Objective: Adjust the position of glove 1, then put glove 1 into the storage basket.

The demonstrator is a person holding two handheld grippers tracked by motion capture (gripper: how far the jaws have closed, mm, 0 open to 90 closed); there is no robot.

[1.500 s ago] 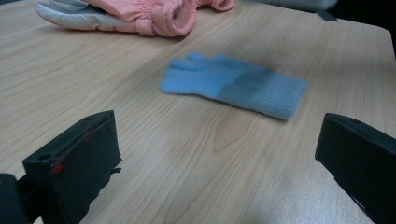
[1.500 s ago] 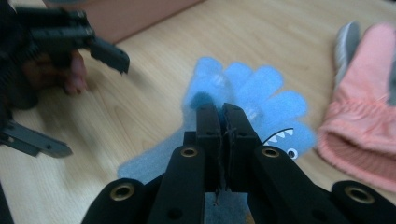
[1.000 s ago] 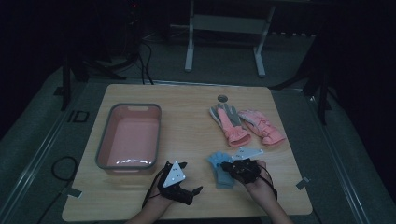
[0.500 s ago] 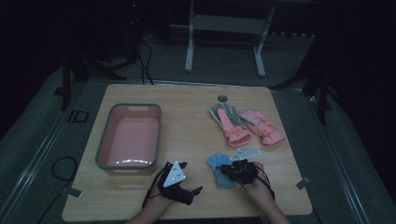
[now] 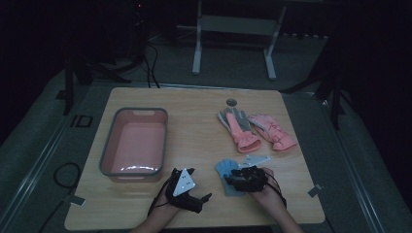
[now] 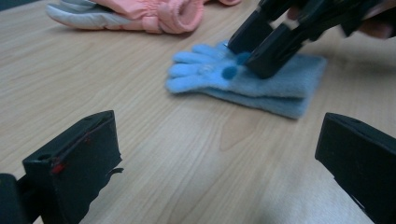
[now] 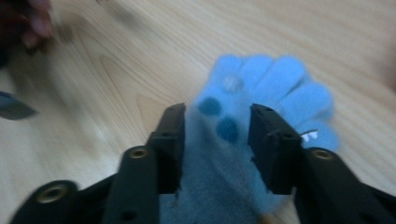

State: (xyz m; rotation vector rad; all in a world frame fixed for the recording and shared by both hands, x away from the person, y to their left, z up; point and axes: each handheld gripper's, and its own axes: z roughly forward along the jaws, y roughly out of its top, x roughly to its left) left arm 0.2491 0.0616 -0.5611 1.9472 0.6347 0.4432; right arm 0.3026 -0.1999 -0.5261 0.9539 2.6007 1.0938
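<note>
The blue glove (image 5: 225, 171) lies flat on the bench (image 5: 199, 126), near its front edge, to the right of the pink tub (image 5: 135, 143) and in front of the pair of pink gloves (image 5: 256, 130). The right gripper (image 5: 241, 177) is down on the blue glove: in the right gripper view its two black jaws stand a little apart, one on each side of the glove's palm, with the fabric between them and not yet pinched. In the left gripper view the same jaws press onto the glove just behind its fingers. The left gripper (image 5: 190, 194) sits on the bench between the pink tub and the blue glove, apart from both, its jaws spread wide with nothing between them but bare wood.
</note>
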